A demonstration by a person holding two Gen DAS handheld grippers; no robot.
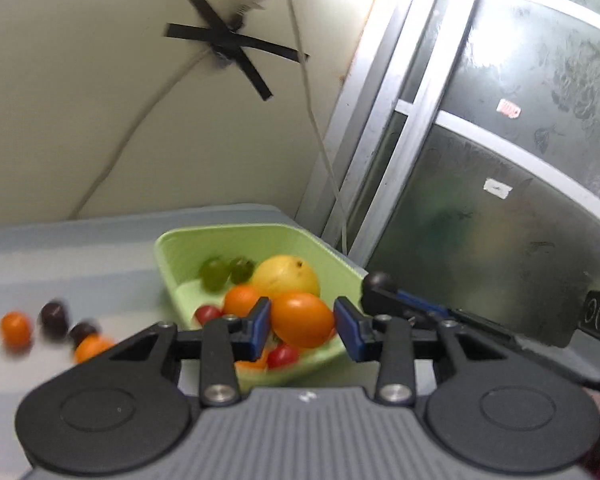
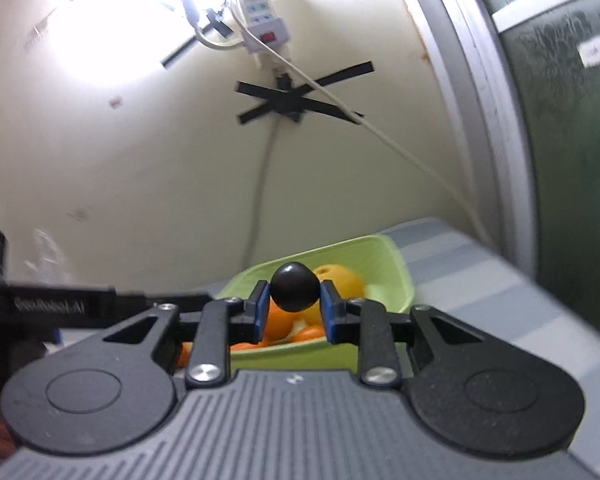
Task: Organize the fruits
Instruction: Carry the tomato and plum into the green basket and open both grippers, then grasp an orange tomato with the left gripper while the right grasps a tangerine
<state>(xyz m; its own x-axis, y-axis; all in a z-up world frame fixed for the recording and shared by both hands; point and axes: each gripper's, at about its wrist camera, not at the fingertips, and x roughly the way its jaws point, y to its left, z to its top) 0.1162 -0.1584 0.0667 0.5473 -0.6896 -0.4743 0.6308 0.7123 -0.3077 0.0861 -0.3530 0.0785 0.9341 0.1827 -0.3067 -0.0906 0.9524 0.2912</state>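
We hold small orange oval fruit (image 1: 302,320) in left gripper (image 1: 302,325), blue pads touching both sides, over pale green plastic tray (image 1: 188,248) w/ other fruit. Right gripper (image 2: 293,309) clamped on dark round plum (image 2: 294,287), above same tray.

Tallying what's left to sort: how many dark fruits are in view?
3. Two dark fruits lie on the table left of the green basket; the right gripper holds the third before the basket. Others may hide inside it.

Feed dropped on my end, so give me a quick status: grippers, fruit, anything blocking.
Left gripper shut on orange fruit. Right gripper shut on dark plum. Both over green basket. Four fruits loose on table. Nothing blocking.
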